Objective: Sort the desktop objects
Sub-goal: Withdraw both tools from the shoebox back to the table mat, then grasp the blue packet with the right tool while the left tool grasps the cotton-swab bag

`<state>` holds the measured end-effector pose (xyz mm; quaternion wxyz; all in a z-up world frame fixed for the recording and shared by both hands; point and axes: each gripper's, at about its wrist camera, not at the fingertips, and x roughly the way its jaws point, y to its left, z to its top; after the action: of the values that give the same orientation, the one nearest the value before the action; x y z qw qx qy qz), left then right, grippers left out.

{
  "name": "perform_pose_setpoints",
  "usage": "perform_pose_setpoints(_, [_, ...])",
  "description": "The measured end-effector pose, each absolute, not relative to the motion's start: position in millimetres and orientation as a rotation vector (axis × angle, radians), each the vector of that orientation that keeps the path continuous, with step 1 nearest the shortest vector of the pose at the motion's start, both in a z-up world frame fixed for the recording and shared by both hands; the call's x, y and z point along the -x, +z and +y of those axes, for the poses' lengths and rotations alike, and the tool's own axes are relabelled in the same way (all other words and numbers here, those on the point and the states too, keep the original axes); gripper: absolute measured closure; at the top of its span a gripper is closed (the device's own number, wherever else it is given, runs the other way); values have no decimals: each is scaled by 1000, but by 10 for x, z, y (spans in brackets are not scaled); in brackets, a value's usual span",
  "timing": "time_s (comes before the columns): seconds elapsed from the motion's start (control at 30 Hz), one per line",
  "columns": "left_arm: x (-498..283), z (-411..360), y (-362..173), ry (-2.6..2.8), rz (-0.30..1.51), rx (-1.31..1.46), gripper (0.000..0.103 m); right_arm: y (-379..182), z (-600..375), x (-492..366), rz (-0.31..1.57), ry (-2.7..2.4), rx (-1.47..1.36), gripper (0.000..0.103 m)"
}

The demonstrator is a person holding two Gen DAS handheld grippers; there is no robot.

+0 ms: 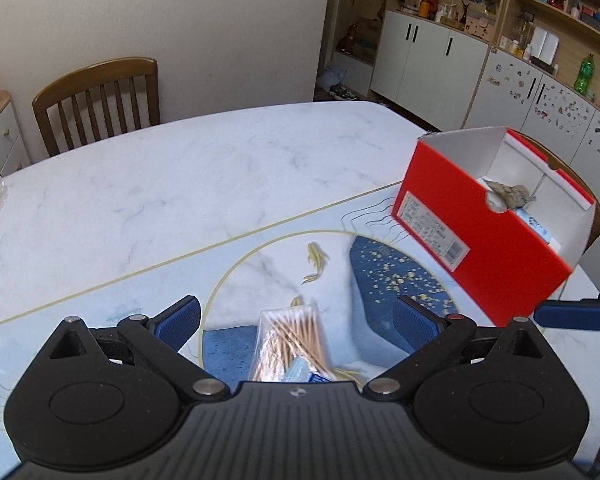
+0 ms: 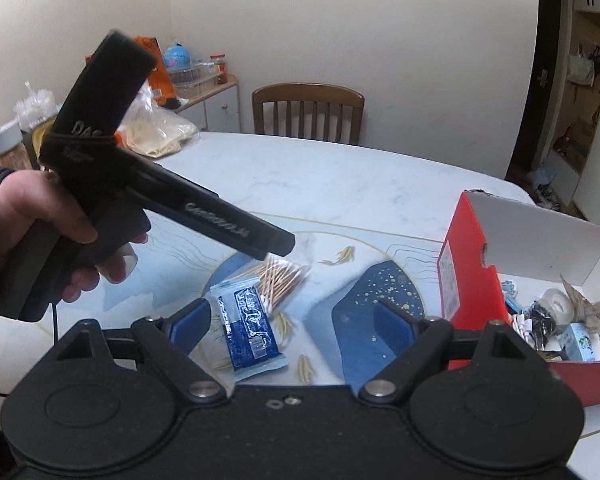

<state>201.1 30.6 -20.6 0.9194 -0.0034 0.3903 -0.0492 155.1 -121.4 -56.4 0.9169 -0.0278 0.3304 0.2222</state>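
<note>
We hold both tongs spread, the left tongs (image 1: 296, 326) poised over the bag of cotton swabs (image 2: 256, 300) lying on the surface (image 1: 180, 184), likely bound for the open red box (image 2: 532, 240) beside it, the right tongs (image 2: 292, 322) empty.

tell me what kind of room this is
Most likely a home dining room: a marble-look dining table with a wooden chair pushed up to it, and white cupboards with cluttered shelves of household odds and ends.
</note>
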Motion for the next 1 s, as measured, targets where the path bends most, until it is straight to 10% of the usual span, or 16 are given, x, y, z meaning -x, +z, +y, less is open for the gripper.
perform_pose_setpoints(1.0, [-2310,322,-834,-94,870,24,8,-1327,-528,-1700,760,397,170,32])
